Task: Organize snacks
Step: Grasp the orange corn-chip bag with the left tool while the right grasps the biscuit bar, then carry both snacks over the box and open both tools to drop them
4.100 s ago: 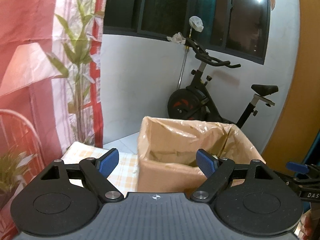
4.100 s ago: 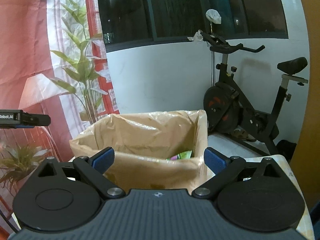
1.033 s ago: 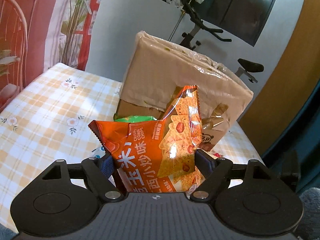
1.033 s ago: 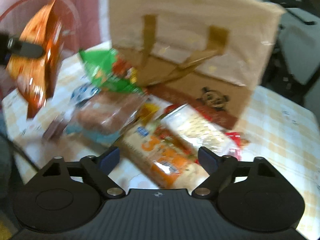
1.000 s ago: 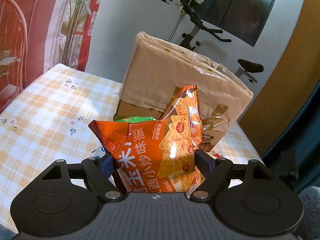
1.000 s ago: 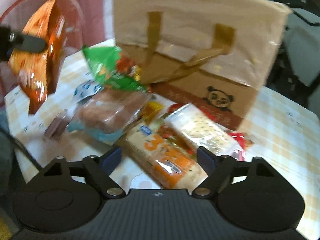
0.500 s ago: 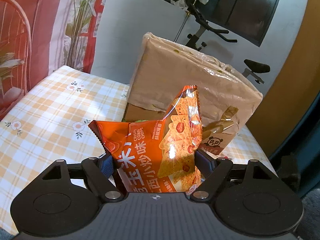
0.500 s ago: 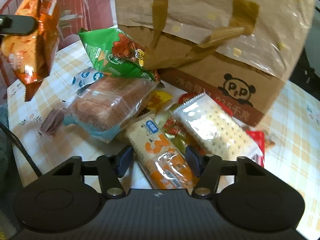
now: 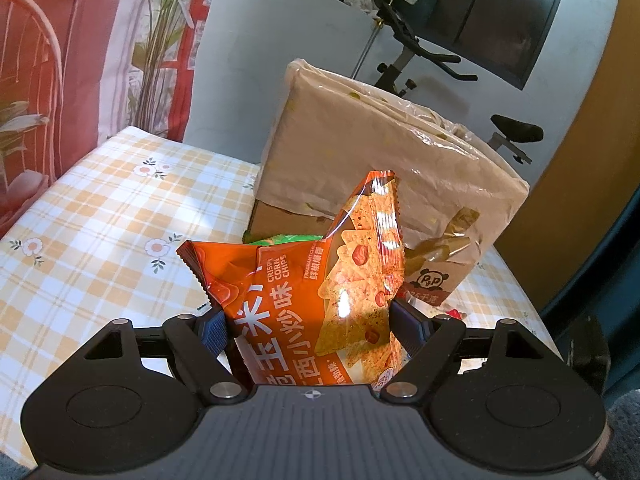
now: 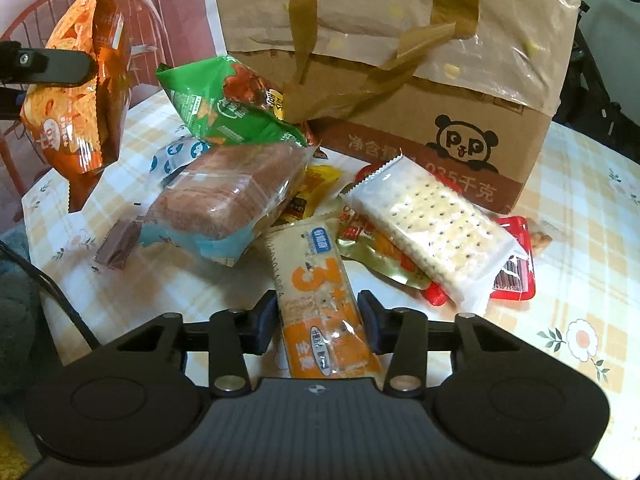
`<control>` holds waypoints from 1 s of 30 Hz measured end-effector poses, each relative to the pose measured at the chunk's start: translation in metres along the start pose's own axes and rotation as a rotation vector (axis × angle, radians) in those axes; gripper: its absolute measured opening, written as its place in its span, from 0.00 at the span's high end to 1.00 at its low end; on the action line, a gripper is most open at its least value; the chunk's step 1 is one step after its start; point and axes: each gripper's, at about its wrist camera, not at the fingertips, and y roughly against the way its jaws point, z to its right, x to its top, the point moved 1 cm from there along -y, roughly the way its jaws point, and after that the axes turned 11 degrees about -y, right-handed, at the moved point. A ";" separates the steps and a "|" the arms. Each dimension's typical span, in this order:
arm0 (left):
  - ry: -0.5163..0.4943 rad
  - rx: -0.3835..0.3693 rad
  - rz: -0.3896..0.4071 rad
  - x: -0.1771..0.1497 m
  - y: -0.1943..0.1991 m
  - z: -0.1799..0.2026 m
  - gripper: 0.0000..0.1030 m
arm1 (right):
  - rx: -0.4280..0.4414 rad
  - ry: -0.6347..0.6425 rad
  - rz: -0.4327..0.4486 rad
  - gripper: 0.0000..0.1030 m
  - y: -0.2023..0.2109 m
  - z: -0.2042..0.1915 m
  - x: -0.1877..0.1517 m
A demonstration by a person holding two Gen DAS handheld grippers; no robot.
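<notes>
The tall brown paper bag with the panda logo [image 10: 400, 80] stands on our checked-cloth desk [image 9: 100, 208]. In front of it our left gripper [image 9: 308, 326] clamps the orange corn-chip bag [image 9: 304, 292] aloft. Our right gripper [image 10: 318, 322] pinches the slim orange-and-white cracker packet [image 10: 320, 292] at the pile's front edge.
</notes>
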 end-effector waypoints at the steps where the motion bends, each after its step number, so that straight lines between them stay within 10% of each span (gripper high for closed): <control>1: -0.002 0.000 0.002 0.000 0.000 0.001 0.20 | 0.002 -0.001 0.000 0.59 0.002 -0.001 0.001; 30: -0.056 0.003 0.107 0.026 0.018 0.007 0.20 | 0.056 0.002 0.324 0.63 0.094 -0.013 0.045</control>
